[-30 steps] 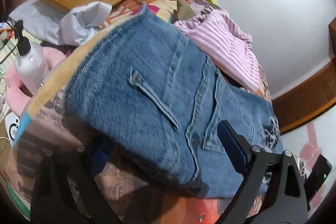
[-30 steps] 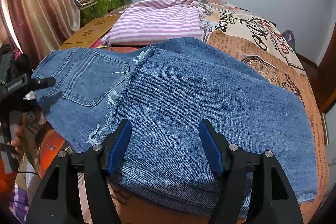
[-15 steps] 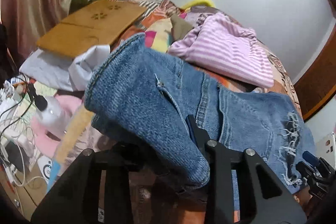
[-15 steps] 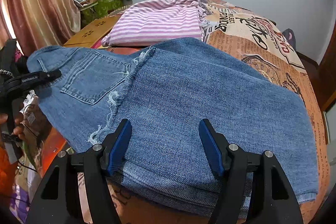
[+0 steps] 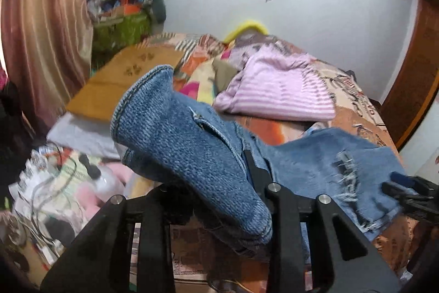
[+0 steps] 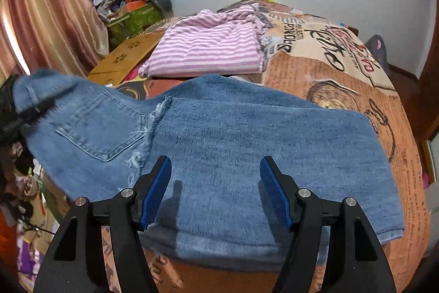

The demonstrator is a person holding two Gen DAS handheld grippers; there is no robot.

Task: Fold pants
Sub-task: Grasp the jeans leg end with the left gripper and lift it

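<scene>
- The left tongs (image 5: pixel 219 183) have the waistband end of the jeans (image 6: pixel 247 139) between their jaws, which are closing; the denim is bunched there and lifted off the bed (image 6: pixel 343 67).
- In the right wrist view the left tongs (image 6: pixel 30 111) show as a dark blur at the jeans' raised far-left corner.
- Ahead of the left tongs and to their left lies a wooden board (image 5: pixel 123 84); further left hangs a striped curtain (image 5: pixel 41 18).
- The rest of the jeans is spread flat on the bed, back pocket to the left of the right tongs, folded legs under and ahead of them.
- The right tongs (image 6: pixel 215 191) hover over the folded legs with jaws well apart and nothing gripped; their blue pads (image 6: pixel 156 191) stand above the denim.
- Beyond the jeans, ahead of both tongs, lies a pink striped shirt (image 6: pixel 208 51).
- In the left wrist view the right tongs (image 5: pixel 406 188) show at the far right, by the frayed hem.
</scene>
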